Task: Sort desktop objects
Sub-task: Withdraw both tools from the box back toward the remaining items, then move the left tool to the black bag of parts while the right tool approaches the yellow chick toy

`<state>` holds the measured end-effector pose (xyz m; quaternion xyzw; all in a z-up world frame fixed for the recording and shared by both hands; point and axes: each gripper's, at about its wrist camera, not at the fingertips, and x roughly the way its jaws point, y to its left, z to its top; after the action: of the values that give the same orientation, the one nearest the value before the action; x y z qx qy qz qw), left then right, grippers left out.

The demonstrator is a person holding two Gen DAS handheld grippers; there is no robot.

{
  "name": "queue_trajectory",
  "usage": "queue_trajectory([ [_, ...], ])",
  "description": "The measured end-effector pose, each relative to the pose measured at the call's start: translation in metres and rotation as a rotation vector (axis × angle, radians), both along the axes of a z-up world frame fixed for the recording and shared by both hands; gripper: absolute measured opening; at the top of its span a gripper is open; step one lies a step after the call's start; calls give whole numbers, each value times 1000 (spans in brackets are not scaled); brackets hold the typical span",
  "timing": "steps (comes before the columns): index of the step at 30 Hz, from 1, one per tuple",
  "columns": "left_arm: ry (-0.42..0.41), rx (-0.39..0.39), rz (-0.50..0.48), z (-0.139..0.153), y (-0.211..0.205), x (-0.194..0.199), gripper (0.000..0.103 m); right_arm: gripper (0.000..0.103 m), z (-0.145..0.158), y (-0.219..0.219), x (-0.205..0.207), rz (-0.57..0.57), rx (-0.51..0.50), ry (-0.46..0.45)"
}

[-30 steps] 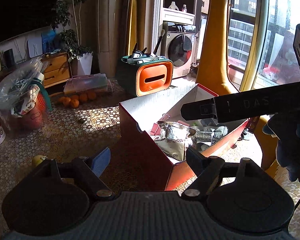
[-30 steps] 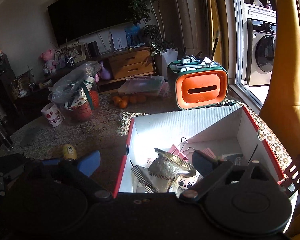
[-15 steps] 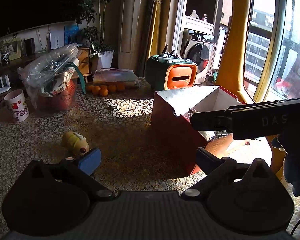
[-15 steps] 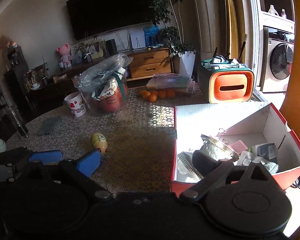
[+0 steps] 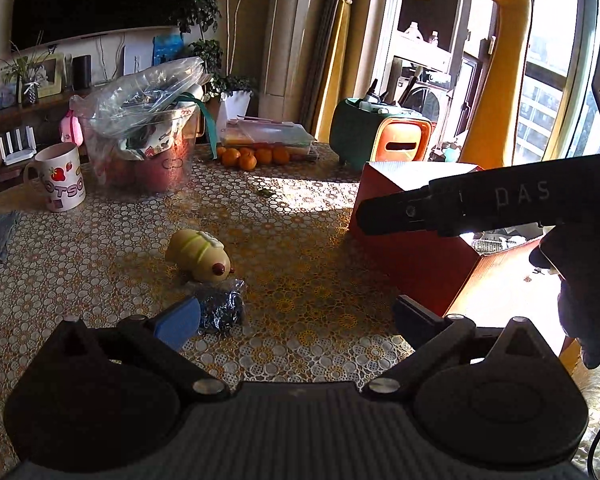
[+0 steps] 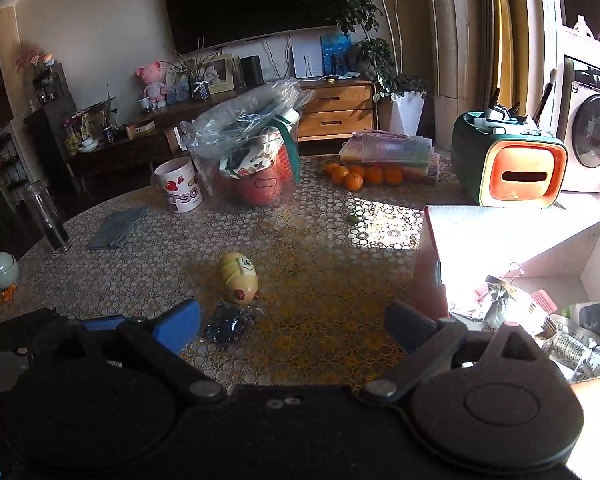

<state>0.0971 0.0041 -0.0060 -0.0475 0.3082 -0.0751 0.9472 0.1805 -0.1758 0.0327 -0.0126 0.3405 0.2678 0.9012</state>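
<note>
We hold our left gripper (image 5: 296, 318) low over the table covered in a lace-patterned cloth (image 5: 300, 240), its jaws spread wide with nothing between them. Just ahead of its blue left fingertip (image 5: 178, 322) lies a small dark blue crinkled packet (image 5: 220, 308), and touching that packet's far edge rests a pale yellow-green capsule-shaped toy with a red nose (image 5: 200, 256). Our right gripper (image 6: 292, 322) also stands with its jaws apart and empty; the same packet (image 6: 228, 326) sits just beside its blue fingertip (image 6: 178, 326). To the right stands the red cardboard box with a white inside (image 6: 500, 236), already holding foil snack bags and binder clips. Farther back we see a white strawberry mug (image 5: 62, 178), a clear plastic tub of bagged goods (image 5: 144, 136) and a cluster of oranges (image 5: 252, 156).
</note>
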Motion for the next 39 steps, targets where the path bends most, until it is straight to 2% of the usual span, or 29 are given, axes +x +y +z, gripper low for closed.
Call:
queue_trajectory([
  [8,-4,14,53,-26,17,15,103,99,-13,32,25,60,-33,6],
  [13,31,-32,76,-43,26,31,103,99,-25,51,42,88,-54,31],
  [21,82,16,125,-68,30,58,103,99,-43,84,70,154,-103,53],
  [27,81,28,111,-78,28,70,103,98,-59,102,91,183,-125,86],
  [39,86,37,142,-91,37,87,102,89,-89,141,123,247,-163,142],
])
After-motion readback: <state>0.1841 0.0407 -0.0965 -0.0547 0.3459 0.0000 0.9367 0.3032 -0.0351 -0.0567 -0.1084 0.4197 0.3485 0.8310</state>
